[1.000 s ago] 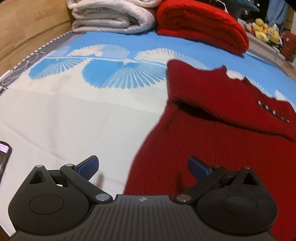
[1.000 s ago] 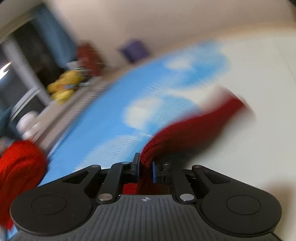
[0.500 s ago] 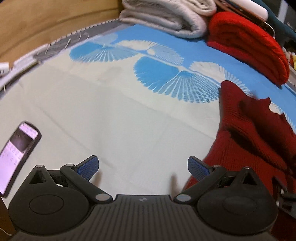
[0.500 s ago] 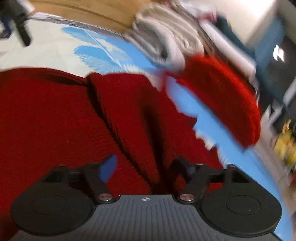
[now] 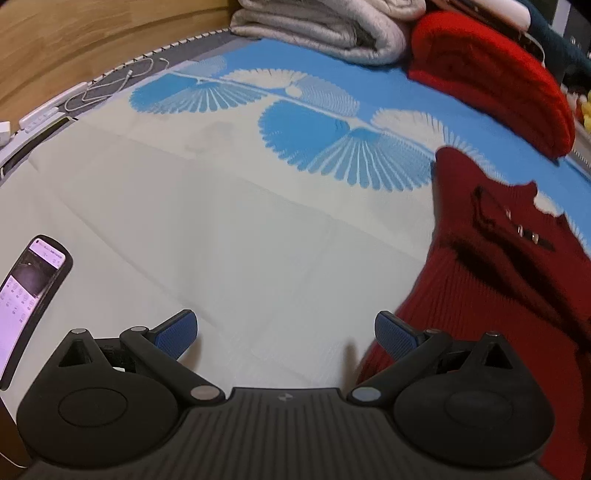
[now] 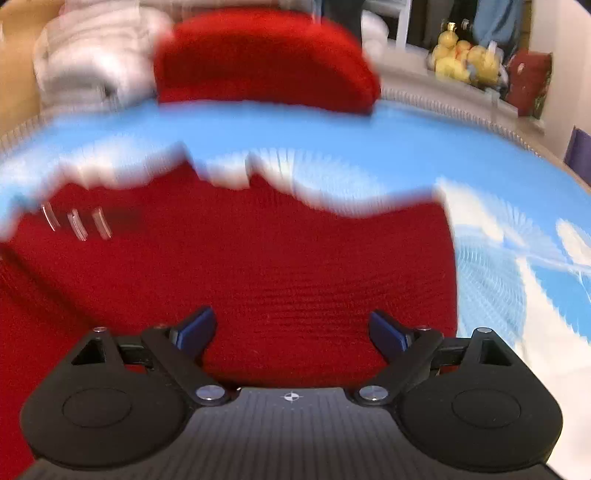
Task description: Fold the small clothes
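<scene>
A dark red knit garment (image 5: 498, 266) with small metal buttons lies partly folded on the white and blue patterned bedsheet (image 5: 229, 206), at the right of the left wrist view. My left gripper (image 5: 286, 332) hangs open over bare sheet just left of the garment's edge, holding nothing. In the blurred right wrist view the same garment (image 6: 258, 258) fills the middle. My right gripper (image 6: 291, 328) hovers above it with its jaws still opening wide and nothing pressed between the pads.
A folded bright red knit (image 5: 491, 74) and a folded grey blanket (image 5: 325, 29) lie at the far edge. A lit phone (image 5: 26, 295) rests at the near left. A white cable (image 5: 110, 85) lies by the wooden headboard. Yellow plush toys (image 6: 465, 59) sit on a ledge.
My right gripper let go of the red garment fold, opened wide, rolled and swung over the laid garment. The left gripper drifted left off the garment, over bare sheet.
</scene>
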